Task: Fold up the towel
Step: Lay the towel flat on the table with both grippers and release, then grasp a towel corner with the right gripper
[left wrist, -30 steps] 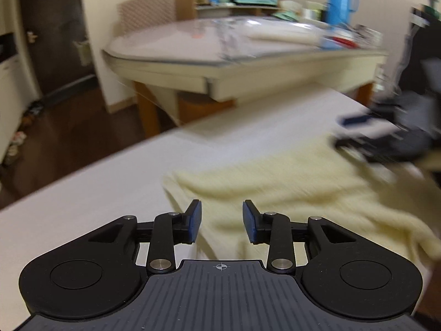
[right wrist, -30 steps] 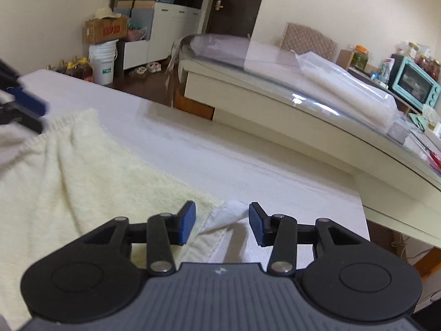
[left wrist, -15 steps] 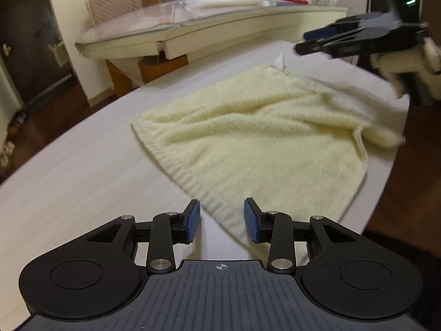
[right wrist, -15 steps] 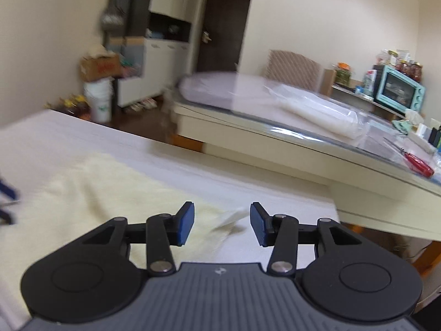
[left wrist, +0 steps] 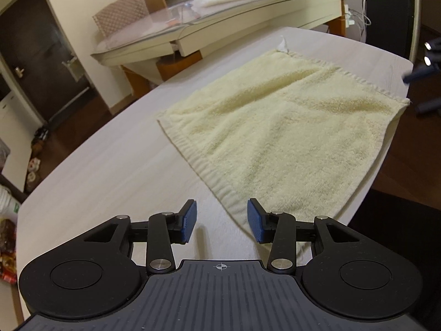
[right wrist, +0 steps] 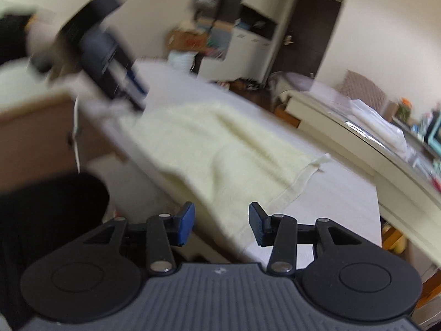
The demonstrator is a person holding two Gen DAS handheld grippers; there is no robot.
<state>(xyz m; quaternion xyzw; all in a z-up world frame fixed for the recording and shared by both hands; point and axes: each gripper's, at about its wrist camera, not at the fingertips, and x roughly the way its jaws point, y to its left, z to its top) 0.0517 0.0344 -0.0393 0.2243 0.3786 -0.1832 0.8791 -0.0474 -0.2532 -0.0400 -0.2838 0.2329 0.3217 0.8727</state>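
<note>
The table (left wrist: 115, 171) is the biggest thing in view: a long, pale top with a faint wood-like grain and a rounded far corner. Beyond it stands a second table (left wrist: 248, 8) in cream, its top glossy and curved along the edge, with clear plastic bags lying on it. A chair (left wrist: 121, 16) with a checked, quilted back sits at its far side.

The towel (left wrist: 281, 127) lies spread out flat on the pale table, close to the edge nearest the person. It is soft, pale yellow terry with a fuzzy nap, roughly rectangular, with shallow wrinkles across the middle and a ribbed woven band along its short side. A small white label sticks up at its far corner.

The left gripper (left wrist: 221, 220) hangs above the near corner of the towel, its black jointed fingers spread wide with nothing between the blue ridged pads (left wrist: 188, 222).

The right gripper (right wrist: 221, 223), seen in a blurred picture, hovers over the opposite end of the towel (right wrist: 220, 149), also spread wide and holding nothing; its pads (right wrist: 184, 223) are the same ribbed blue.
</note>
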